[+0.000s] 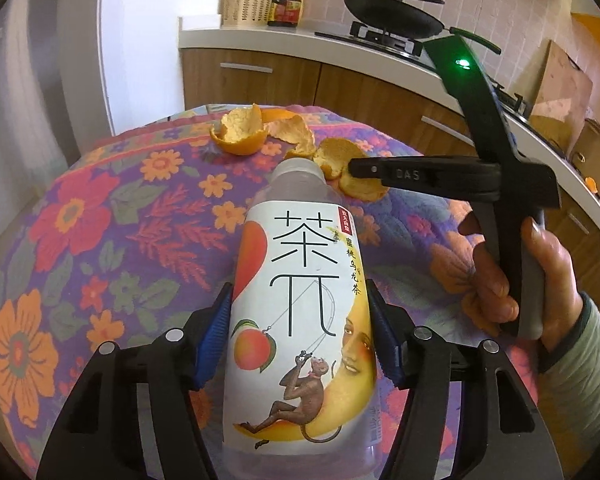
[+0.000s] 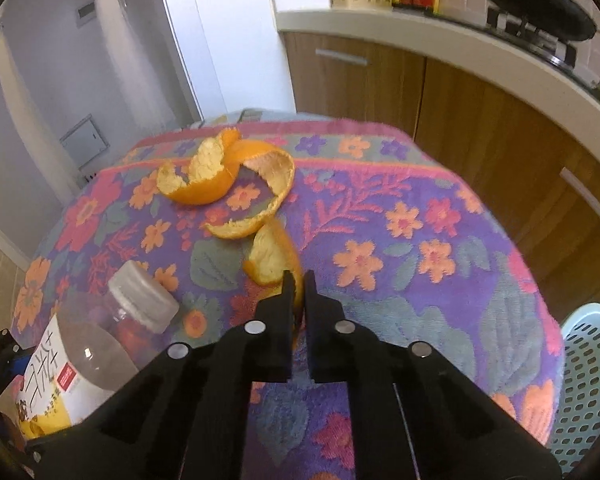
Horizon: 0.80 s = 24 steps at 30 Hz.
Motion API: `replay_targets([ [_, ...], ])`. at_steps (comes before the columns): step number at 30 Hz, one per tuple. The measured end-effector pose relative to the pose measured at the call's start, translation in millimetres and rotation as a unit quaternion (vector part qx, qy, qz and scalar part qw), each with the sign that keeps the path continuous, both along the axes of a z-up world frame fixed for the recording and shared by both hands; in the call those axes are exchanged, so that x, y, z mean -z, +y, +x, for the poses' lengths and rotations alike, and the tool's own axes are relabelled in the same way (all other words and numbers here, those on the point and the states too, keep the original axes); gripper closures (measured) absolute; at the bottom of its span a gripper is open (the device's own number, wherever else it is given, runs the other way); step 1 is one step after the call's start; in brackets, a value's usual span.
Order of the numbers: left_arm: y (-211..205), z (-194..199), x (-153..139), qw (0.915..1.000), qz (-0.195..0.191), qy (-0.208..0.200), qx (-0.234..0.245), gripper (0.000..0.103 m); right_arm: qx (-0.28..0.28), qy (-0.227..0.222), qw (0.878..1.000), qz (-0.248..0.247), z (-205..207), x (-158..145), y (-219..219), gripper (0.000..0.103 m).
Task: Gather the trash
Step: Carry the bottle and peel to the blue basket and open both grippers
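Note:
An empty tea bottle (image 1: 300, 312) with a white label and grey cap lies on the floral tablecloth (image 1: 100, 240). My left gripper (image 1: 300, 320) is shut on the bottle's sides with its blue pads. The bottle also shows at the lower left of the right wrist view (image 2: 84, 360). Orange peels (image 2: 228, 176) lie at the far side of the table. My right gripper (image 2: 299, 280) is shut on the nearest peel piece (image 2: 272, 260). In the left wrist view my right gripper (image 1: 354, 168) reaches in from the right at that peel (image 1: 336, 156).
A light blue perforated basket (image 2: 588, 380) stands beside the table at the lower right. Behind the table runs a kitchen counter (image 1: 300, 40) with wooden cabinets, a stove with a black pan (image 1: 392, 12), a utensil basket and sauce bottles.

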State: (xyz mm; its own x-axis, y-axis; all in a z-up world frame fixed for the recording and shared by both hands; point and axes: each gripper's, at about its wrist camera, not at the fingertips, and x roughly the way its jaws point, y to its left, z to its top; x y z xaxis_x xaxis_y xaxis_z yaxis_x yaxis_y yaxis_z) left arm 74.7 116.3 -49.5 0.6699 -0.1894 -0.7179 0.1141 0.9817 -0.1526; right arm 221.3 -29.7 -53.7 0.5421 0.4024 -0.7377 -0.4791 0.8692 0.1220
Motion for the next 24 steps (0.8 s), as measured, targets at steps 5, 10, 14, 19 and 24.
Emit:
replay_targets([
  [5,-9.6,-9.4,-18.5,0.9995,0.001,-0.032,0.005,0.043,0.025,-0.024,0.999,0.021,-13.6,-9.7,-24.2,0.101],
  [10,-36.3,-8.7,-42.3,0.9977,0.012,-0.057,0.037,0.043,0.060,-0.053,0.996,0.049,-35.7,-27.3,-74.2,0.101],
  [14,-70.2,1.1,-56.4,0.9952,0.017,-0.066,0.070,0.043,0.102,-0.073,0.991,0.054,-52.9,-40.6,-124.1,0.101],
  [19,-121.2,17.0,-71.7,0.9896,0.015,-0.074,0.122,0.043,0.168,-0.070,0.982,0.056,-68.9,-43.7,-191.1,0.101],
  [24,-176.0,34.6,-78.2,0.9815,0.018,-0.078,0.174,0.043,0.240,-0.047,0.968,0.059,-76.2,-32.6,-254.2,0.101],
])
